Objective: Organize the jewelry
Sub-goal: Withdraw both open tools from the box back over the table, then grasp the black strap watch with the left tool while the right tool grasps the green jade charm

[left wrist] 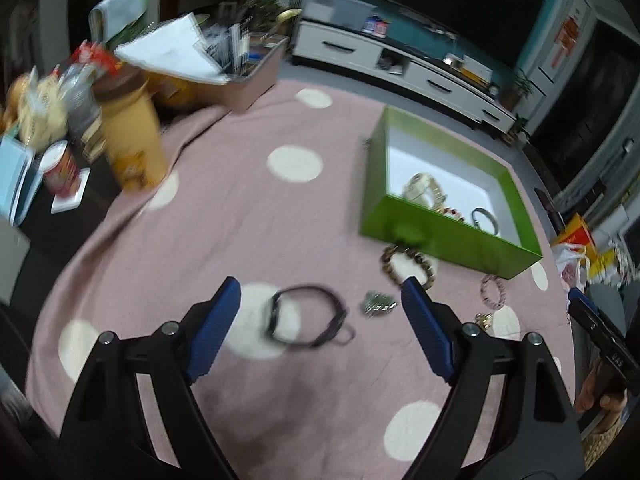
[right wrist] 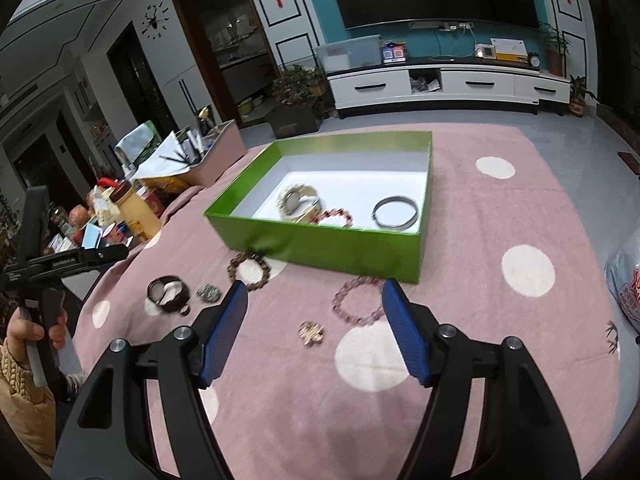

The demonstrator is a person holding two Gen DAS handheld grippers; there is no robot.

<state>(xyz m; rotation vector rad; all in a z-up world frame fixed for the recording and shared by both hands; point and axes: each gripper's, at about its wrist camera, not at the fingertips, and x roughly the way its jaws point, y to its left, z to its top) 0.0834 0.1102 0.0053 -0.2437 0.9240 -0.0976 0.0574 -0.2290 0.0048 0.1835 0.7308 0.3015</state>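
Note:
A green box point(left wrist: 448, 236) point(right wrist: 320, 246) with a white inside holds a pale watch point(right wrist: 298, 200), a red bead bracelet point(right wrist: 334, 216) and a silver bangle point(right wrist: 395, 212). On the pink dotted cloth lie a black watch point(left wrist: 308, 320) point(right wrist: 168, 294), a small metallic piece point(left wrist: 378, 304) point(right wrist: 209, 293), a brown bead bracelet point(left wrist: 408, 266) point(right wrist: 250, 270), a pink bead bracelet point(left wrist: 494, 290) point(right wrist: 358, 300) and a gold brooch point(left wrist: 484, 320) point(right wrist: 312, 334). My left gripper point(left wrist: 322, 296) is open above the black watch. My right gripper point(right wrist: 314, 298) is open and empty, above the brooch and pink bracelet.
At the table's left edge stand a yellow jar point(left wrist: 132, 140), a can point(left wrist: 62, 172), snack bags and a pink bin of papers point(left wrist: 240, 80). A plastic bag point(right wrist: 626, 276) lies at the right edge. A TV cabinet point(right wrist: 448, 84) stands beyond.

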